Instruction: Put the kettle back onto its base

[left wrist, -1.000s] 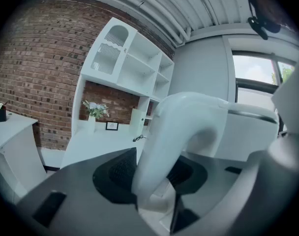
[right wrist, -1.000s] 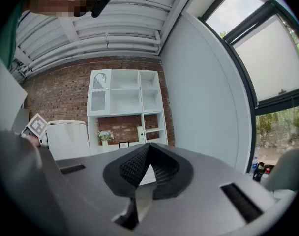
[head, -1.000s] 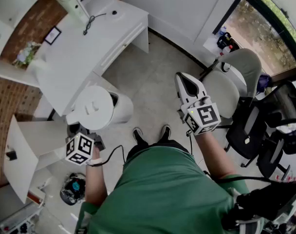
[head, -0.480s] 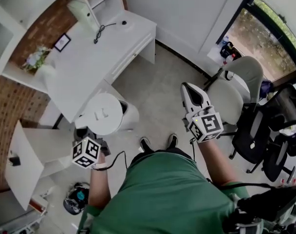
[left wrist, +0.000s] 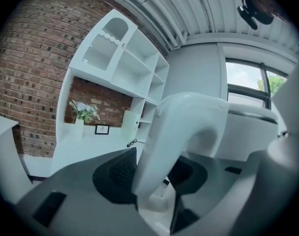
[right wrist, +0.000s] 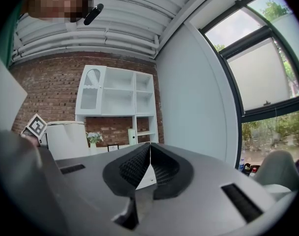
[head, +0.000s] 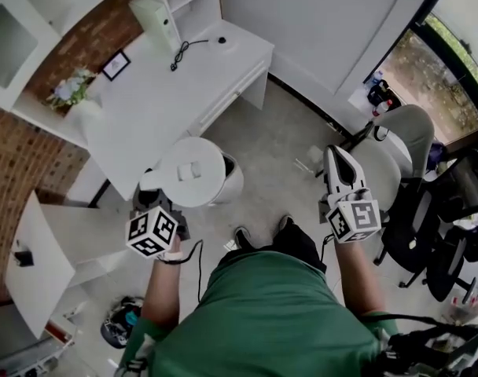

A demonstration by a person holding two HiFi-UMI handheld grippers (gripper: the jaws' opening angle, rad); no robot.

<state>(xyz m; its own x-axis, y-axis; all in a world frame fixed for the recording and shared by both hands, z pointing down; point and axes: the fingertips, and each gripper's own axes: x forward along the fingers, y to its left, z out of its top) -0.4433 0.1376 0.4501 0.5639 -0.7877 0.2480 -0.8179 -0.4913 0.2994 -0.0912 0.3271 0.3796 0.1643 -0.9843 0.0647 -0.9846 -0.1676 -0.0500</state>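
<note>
Mid-carry, by the look of it: holding the kettle point(head: 193, 181) aloft just off the desk's point(head: 145, 116) near corner, handle point(left wrist: 184, 132) clamped in the left gripper point(left wrist: 157, 178), jaws partly apart around it. With the right gripper point(right wrist: 149, 168) pinched together on nothing, well right of the desk. Next, probably: forward to a small corded disc point(head: 220, 42) at the desk's far end, perhaps the base, then lowering level onto it.

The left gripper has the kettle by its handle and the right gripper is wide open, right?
Not quite: the right gripper is shut and empty, as the right gripper view shows. The left gripper does hold the kettle by its handle.
</note>
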